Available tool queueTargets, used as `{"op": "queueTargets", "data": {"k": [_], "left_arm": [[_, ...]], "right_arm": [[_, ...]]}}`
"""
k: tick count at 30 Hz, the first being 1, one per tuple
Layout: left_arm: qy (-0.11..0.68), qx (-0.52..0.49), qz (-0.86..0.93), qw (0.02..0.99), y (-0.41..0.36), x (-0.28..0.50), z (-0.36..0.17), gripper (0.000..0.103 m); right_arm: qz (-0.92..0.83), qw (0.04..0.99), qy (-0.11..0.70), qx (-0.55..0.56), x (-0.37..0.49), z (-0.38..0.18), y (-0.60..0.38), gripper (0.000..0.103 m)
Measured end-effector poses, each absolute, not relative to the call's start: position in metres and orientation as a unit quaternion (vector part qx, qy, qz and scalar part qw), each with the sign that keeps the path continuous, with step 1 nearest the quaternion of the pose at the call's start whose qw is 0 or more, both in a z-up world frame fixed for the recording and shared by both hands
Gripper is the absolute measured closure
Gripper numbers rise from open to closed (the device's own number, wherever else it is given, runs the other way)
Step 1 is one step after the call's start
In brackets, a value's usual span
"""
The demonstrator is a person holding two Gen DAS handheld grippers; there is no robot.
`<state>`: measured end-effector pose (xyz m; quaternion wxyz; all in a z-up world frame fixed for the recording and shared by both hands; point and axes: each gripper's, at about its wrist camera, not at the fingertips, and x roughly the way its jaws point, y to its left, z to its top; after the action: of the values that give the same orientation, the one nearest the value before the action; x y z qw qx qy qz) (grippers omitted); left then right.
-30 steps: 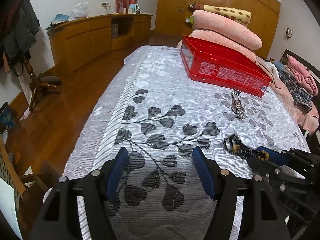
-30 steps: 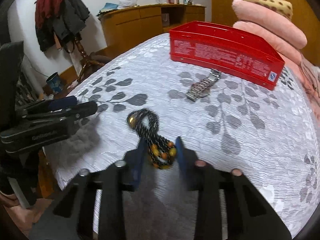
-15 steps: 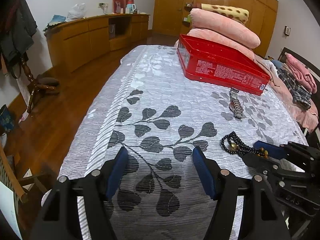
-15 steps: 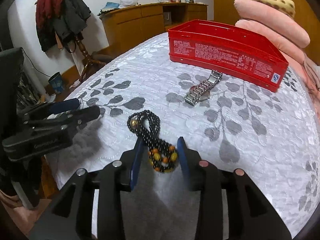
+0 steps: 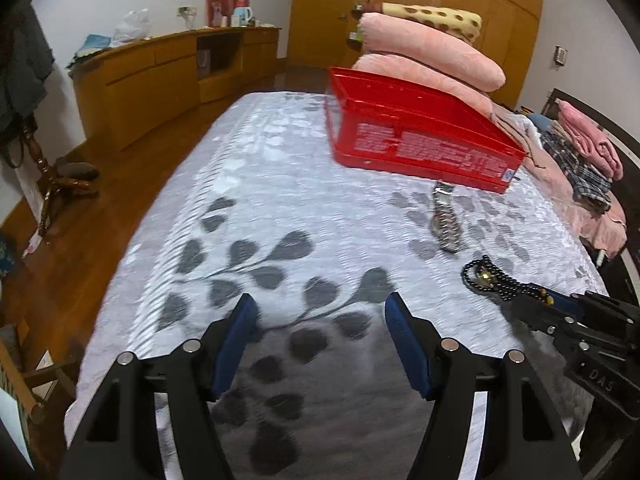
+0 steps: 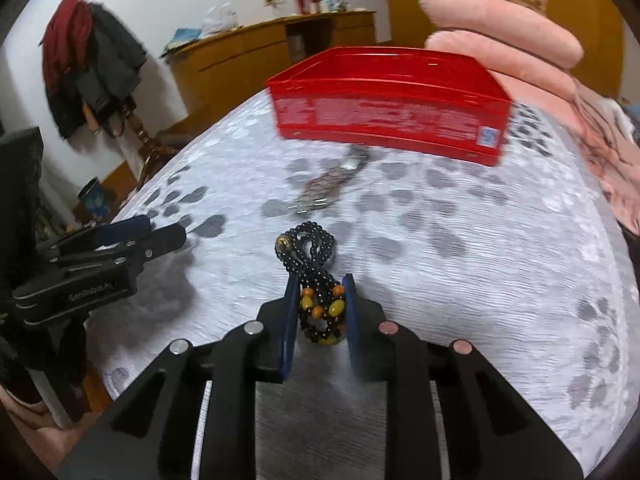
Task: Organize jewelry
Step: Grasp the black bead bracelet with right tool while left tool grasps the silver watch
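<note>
A black bead necklace (image 6: 316, 276) with orange and yellow beads lies on the grey leaf-patterned bedspread (image 6: 460, 264). My right gripper (image 6: 320, 292) is shut on its coloured-bead end; the black loop trails forward. The necklace also shows in the left wrist view (image 5: 486, 278). A silver metal watch (image 6: 328, 184) lies beyond it, in front of a red plastic box (image 6: 388, 100). My left gripper (image 5: 320, 320) is open and empty above the bedspread, left of the necklace. The watch (image 5: 445, 220) and box (image 5: 420, 136) also show in the left wrist view.
Pink pillows (image 5: 432, 52) are stacked behind the box. Folded clothes (image 5: 580, 152) lie at the bed's right side. A wooden cabinet (image 5: 168, 76) runs along the left wall, with a coat stand (image 6: 92, 76) near the bed's left edge.
My right gripper has closed tighter on the necklace's coloured beads and moved forward with them towards the box. My left gripper has also moved forward, staying open.
</note>
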<state>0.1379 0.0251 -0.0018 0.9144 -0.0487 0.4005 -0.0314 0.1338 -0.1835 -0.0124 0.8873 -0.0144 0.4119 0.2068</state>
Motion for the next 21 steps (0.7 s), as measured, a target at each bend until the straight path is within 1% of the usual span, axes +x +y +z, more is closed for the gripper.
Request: {"op": "queueTargets", "data": {"k": [8, 18, 19, 20, 21], "left_arm": [[0.403, -0.036, -0.072, 0.912, -0.015, 0.168, 0.0, 0.037], [0.421, -0.034, -0.112, 0.899, -0.049, 0.206, -0.001, 0.037], [0.426, -0.034, -0.114, 0.897, -0.052, 0.209, -0.003, 0.038], [0.431, -0.034, -0.116, 0.894, -0.053, 0.212, -0.005, 0.041], [0.434, -0.032, -0.115, 0.893, -0.055, 0.215, -0.006, 0.041]], "right_arm": [[0.156, 0.899, 0.408, 0.021, 0.142, -0.01, -0.227, 0.083], [0.139, 0.898, 0.416, 0.039, 0.157, -0.018, -0.247, 0.083], [0.139, 0.897, 0.417, 0.041, 0.158, -0.019, -0.248, 0.083], [0.141, 0.897, 0.417, 0.043, 0.158, -0.02, -0.249, 0.083], [0.142, 0.897, 0.417, 0.043, 0.159, -0.02, -0.249, 0.083]]}}
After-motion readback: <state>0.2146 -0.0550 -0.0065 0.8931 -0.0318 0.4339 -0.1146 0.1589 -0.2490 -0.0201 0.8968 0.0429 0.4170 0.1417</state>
